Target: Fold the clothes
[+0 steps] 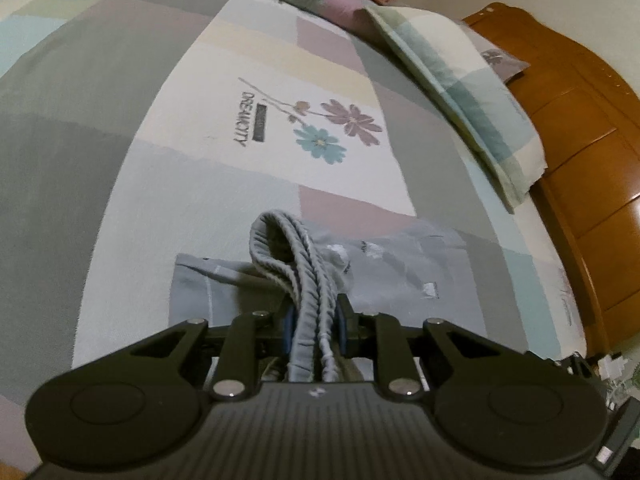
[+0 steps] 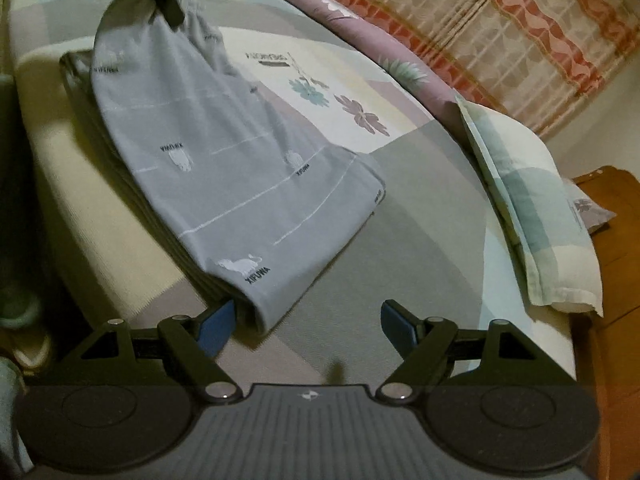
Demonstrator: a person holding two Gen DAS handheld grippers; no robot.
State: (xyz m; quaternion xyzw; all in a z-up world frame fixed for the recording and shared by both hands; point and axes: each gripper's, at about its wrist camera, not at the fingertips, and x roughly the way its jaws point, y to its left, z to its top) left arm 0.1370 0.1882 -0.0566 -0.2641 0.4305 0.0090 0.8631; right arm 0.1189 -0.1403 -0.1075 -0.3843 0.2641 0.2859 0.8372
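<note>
Grey pyjama trousers with white cat prints and thin white lines lie on the bed. Their gathered elastic waistband is pinched between the blue pads of my left gripper, which is shut on it and holds that end lifted off the sheet. In the right wrist view the left gripper shows at the top left, holding the raised waistband end. My right gripper stands open just above the sheet at the trousers' near folded end. Its left pad is beside the cloth, and nothing is gripped.
The bed sheet is patchwork pastel with a flower print. A folded pillowcase or pillow lies at the right. A mauve quilt edge runs along the far side. A wooden headboard stands beyond the pillow, and a curtain hangs behind.
</note>
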